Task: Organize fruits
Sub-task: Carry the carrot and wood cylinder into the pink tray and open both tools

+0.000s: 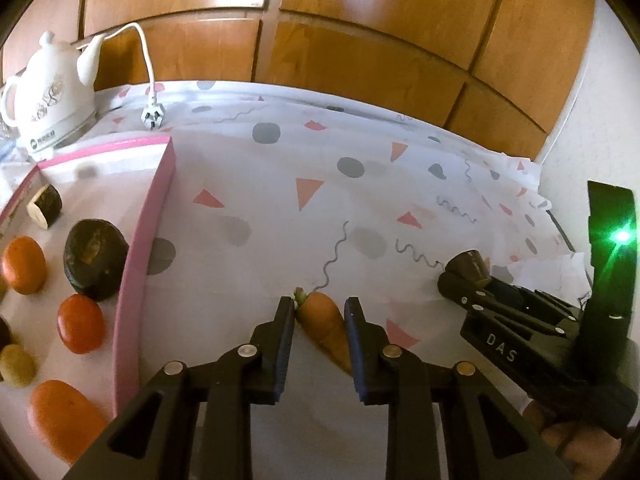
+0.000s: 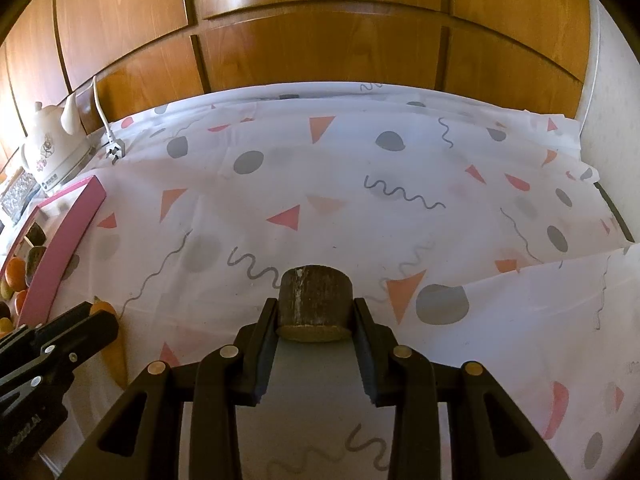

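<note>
Across the table, a patterned cloth (image 2: 360,200) runs bare from centre out to 12 o'clock, where wooden panelling (image 2: 320,40) bounds it, and to 3 o'clock, where its edge meets a pale wall. At 9 o'clock in the left wrist view, a pink-rimmed tray (image 1: 148,216) holds oranges (image 1: 24,266) and dark fruit pieces. Beyond it at 10 o'clock stands a white kettle (image 1: 52,92). Right gripper (image 2: 315,312) is clamped on a dark cut fruit chunk (image 2: 316,296). Left gripper (image 1: 319,310) is closed against a carrot (image 1: 326,326) lying on the cloth beside the tray's rim.
</note>
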